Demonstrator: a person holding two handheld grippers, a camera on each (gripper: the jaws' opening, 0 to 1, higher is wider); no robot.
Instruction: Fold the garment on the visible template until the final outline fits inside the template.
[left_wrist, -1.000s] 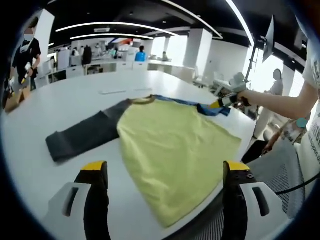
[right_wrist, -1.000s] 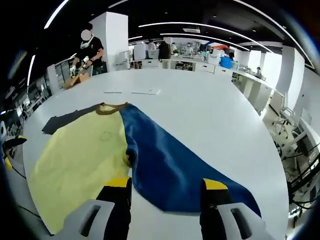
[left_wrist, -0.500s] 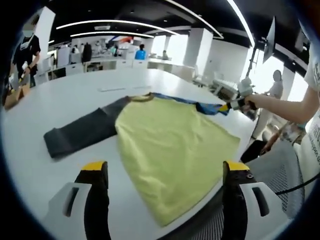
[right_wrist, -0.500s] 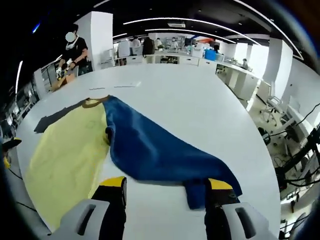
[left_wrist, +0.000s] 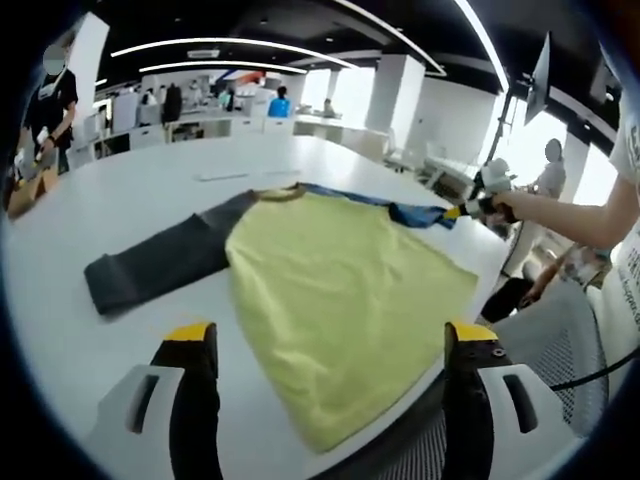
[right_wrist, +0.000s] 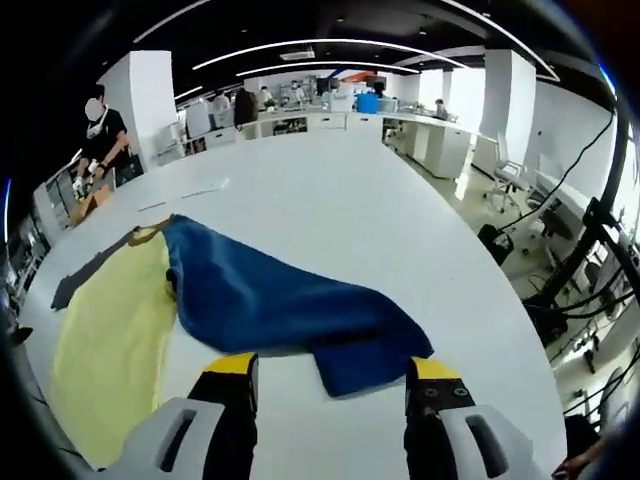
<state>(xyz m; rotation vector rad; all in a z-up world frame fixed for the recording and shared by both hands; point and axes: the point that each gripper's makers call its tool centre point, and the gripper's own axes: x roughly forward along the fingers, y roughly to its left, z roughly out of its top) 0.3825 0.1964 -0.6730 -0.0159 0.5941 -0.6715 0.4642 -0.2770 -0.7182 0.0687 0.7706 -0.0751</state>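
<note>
Bare white table (right_wrist: 330, 205) beyond the garment (left_wrist: 340, 290) offers free passage.

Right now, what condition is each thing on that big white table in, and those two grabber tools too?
Yellow shirt body: spread flat, hem hanging over the table edge.
Grey sleeve: stretched out flat, unfolded.
Blue sleeve: lying out on the table, its end doubled over.
Left gripper: open, holding nothing.
Right gripper: open, at the blue sleeve's end.
Table: white, with the shirt on it.
</note>
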